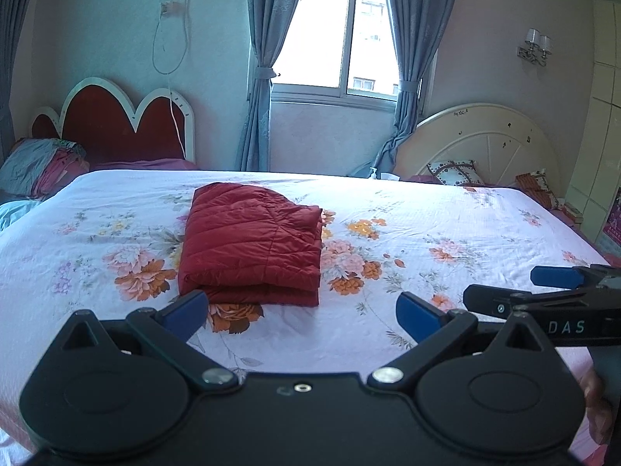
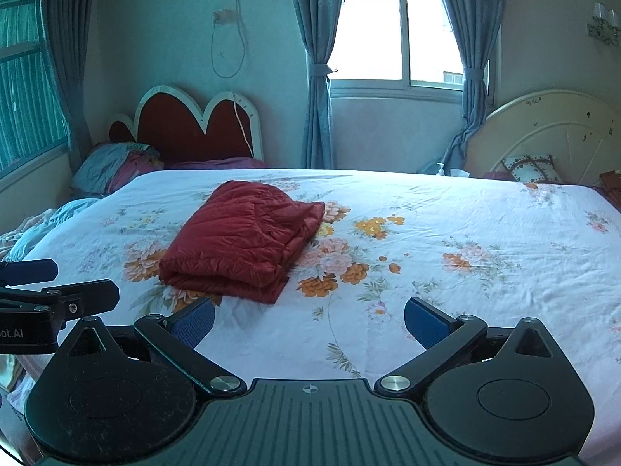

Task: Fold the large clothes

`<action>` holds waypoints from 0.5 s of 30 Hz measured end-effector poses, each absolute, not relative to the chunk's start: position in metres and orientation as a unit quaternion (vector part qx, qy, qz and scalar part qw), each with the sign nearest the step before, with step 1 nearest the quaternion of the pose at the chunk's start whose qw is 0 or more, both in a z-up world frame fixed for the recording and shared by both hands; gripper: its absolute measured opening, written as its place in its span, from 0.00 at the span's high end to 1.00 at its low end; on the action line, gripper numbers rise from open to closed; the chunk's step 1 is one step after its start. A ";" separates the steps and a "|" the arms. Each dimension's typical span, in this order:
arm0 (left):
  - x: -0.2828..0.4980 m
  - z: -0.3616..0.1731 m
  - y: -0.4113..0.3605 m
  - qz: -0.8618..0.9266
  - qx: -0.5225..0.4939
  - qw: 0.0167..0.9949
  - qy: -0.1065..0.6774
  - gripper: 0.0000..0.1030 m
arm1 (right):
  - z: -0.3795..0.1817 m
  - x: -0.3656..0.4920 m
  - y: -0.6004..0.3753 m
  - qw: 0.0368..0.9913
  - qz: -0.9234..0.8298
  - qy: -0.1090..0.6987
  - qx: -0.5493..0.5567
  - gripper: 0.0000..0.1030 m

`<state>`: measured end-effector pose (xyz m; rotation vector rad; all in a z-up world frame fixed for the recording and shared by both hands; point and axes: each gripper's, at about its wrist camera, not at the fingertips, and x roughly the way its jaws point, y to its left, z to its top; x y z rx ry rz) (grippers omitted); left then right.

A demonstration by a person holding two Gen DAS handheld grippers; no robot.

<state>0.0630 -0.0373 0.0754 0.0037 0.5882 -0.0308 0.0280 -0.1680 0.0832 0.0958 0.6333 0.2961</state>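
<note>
A dark red quilted jacket (image 1: 252, 244) lies folded into a thick rectangle on the floral bed sheet (image 1: 446, 225). It also shows in the right wrist view (image 2: 240, 244), left of centre. My left gripper (image 1: 302, 312) is open and empty, held above the sheet just in front of the jacket's near edge. My right gripper (image 2: 310, 322) is open and empty, in front of the jacket and to its right. Each gripper shows at the edge of the other's view: the right one (image 1: 543, 287) and the left one (image 2: 50, 287).
A red heart-shaped headboard (image 1: 116, 120) with pillows (image 1: 39, 167) stands at the back left. A cream round headboard (image 1: 485, 143) with a cushion (image 1: 454, 173) stands at the back right. A curtained window (image 1: 337, 39) is behind the bed.
</note>
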 end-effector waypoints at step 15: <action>0.067 0.076 -0.037 -0.015 0.004 0.958 0.286 0.00 | 0.087 0.033 -0.171 0.938 0.149 0.310 0.048 0.00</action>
